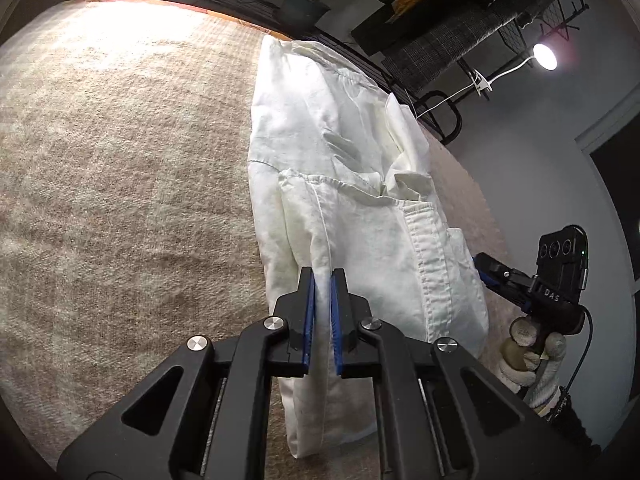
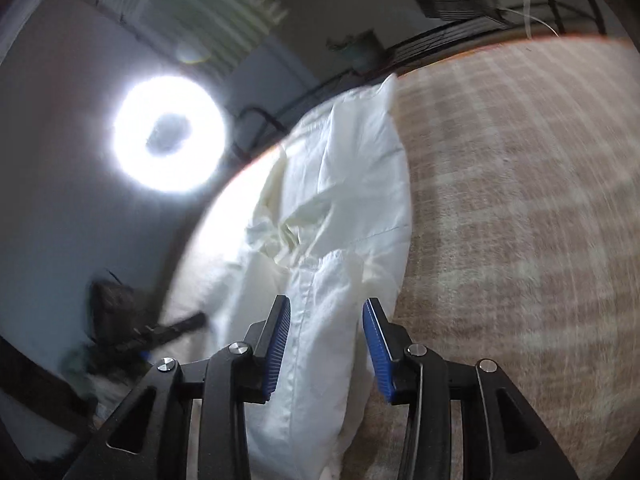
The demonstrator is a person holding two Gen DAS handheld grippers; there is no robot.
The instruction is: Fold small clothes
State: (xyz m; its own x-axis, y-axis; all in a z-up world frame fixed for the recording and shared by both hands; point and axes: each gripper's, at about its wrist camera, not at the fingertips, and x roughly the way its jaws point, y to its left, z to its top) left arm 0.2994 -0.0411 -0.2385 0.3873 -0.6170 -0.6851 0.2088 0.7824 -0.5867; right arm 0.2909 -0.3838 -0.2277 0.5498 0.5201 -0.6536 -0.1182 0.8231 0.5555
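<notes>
A small white garment (image 1: 352, 208), folded lengthwise with seams and a waistband showing, lies on a beige woven cloth (image 1: 120, 180). My left gripper (image 1: 323, 280) is shut on a fold of its near edge, the blue pads pinching the fabric. In the left wrist view my right gripper (image 1: 486, 270) sits at the garment's right edge, its jaws hidden. In the right wrist view the right gripper (image 2: 326, 316) is open, its blue pads spread either side of the white garment (image 2: 336, 208), which runs between them. That view is motion-blurred.
The beige cloth (image 2: 520, 220) covers the table. A black wire rack (image 1: 460, 52) with dark items and a clip lamp (image 1: 544, 56) stands behind the far edge. A bright ring light (image 2: 170, 144) shines at left. A potted plant (image 1: 304, 4) stands at the back.
</notes>
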